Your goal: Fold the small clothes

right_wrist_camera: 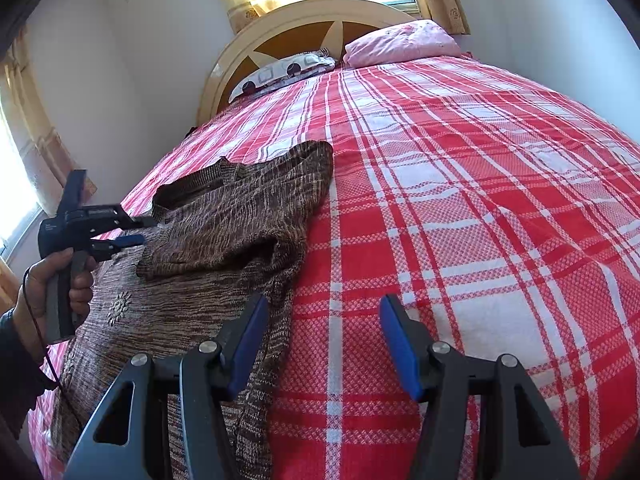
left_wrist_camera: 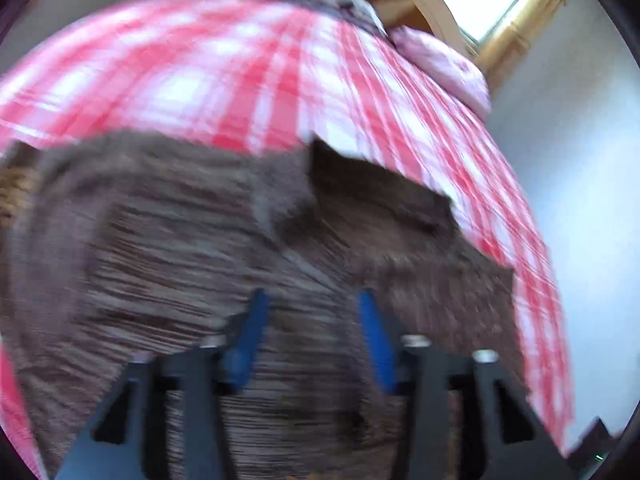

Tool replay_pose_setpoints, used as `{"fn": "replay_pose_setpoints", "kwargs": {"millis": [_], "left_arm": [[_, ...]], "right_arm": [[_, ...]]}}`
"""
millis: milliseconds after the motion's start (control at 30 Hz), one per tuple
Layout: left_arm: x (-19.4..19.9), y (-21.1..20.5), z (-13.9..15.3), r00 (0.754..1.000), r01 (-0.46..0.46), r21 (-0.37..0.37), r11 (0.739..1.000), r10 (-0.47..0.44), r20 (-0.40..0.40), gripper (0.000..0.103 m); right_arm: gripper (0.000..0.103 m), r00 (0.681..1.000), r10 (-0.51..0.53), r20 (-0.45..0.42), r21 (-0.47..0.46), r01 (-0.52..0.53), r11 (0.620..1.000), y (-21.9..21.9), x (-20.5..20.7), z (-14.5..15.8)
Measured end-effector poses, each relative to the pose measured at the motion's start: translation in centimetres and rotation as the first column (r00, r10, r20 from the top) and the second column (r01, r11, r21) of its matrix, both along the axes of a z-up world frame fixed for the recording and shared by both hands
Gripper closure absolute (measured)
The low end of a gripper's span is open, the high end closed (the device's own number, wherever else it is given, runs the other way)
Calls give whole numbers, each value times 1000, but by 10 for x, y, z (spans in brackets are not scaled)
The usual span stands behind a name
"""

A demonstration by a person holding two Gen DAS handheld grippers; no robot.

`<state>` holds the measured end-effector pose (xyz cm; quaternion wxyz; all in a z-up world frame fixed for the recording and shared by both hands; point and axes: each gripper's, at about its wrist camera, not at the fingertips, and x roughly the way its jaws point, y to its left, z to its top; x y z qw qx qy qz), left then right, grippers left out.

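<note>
Quick count: one brown knit sweater (right_wrist_camera: 224,216), one bed (right_wrist_camera: 480,184) with red-white checked cover, two pillows, one patterned (right_wrist_camera: 280,70), one pink (right_wrist_camera: 400,42). One headboard (right_wrist_camera: 296,28). Two claws, left (right_wrist_camera: 138,232) and right (right_wrist_camera: 324,322), two blue-padded fingers each. One hand (right_wrist_camera: 52,284) visible.

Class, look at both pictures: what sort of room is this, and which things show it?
Most likely a bedroom: a bed with a checked red bedspread, a pink pillow against a rounded headboard.
</note>
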<state>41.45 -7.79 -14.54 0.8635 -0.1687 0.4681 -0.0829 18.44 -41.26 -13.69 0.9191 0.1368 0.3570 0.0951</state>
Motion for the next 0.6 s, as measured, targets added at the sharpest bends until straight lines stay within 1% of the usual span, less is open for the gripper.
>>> {"fn": "replay_pose_setpoints", "kwargs": {"millis": [33, 67, 100, 167, 233, 267, 300, 333, 367, 400, 433, 467, 533, 567, 600], "left_arm": [[-5, -1, 4, 999, -22, 42, 999, 21, 33, 30], [-7, -4, 7, 999, -12, 58, 998, 9, 51, 28], [-8, -7, 7, 998, 17, 69, 997, -21, 56, 28], [-12, -20, 3, 996, 56, 123, 991, -64, 61, 28], [-16, -40, -1, 992, 97, 238, 966, -114, 58, 26], [-17, -49, -7, 990, 118, 301, 946, -137, 43, 26], [-19, -56, -14, 986, 145, 363, 920, -163, 20, 26], [-20, -60, -20, 984, 156, 406, 900, -179, 19, 25], [-25, -56, -20, 982, 144, 412, 900, -180, 51, 23], [-29, -52, -21, 982, 128, 419, 899, -174, 75, 16], [-32, -48, -23, 982, 122, 422, 898, -171, 78, 12], [-31, -46, -24, 982, 117, 409, 905, -167, 89, 12], [-28, -37, -25, 985, 119, 357, 926, -156, 77, 11], [-27, -33, -25, 986, 117, 341, 933, -149, 70, 10], [-28, -30, -24, 987, 116, 336, 935, -146, 68, 9]], "right_arm": [[43, 1000, 2, -1, -3, -2, 1000, 1, 0, 0], [43, 1000, 3, -2, -4, -3, 1000, 1, 0, 0], [42, 1000, 4, -2, -5, -4, 1000, 1, 1, 0], [42, 1000, 6, 0, -5, -6, 1000, 2, 1, 0], [42, 1000, 8, 2, -4, -8, 1000, 2, 0, 1], [42, 1000, 5, 9, -5, -4, 1000, 2, -1, 2], [42, 1000, -3, 23, -12, 4, 1000, 2, -4, 5], [42, 999, -3, 35, -20, 3, 1000, 3, -7, 9], [41, 999, 7, 48, -41, -5, 999, 8, -8, 15], [41, 998, 17, 56, -68, -13, 998, 15, -6, 22], [41, 997, 42, 67, -99, -35, 995, 25, -2, 30], [41, 992, 84, 90, -133, -72, 989, 39, 3, 42], [41, 974, 175, 144, -190, -147, 971, 69, 15, 65], [41, 966, 208, 154, -199, -176, 964, 79, 23, 71], [41, 962, 232, 146, -200, -201, 959, 89, 33, 74]]}}
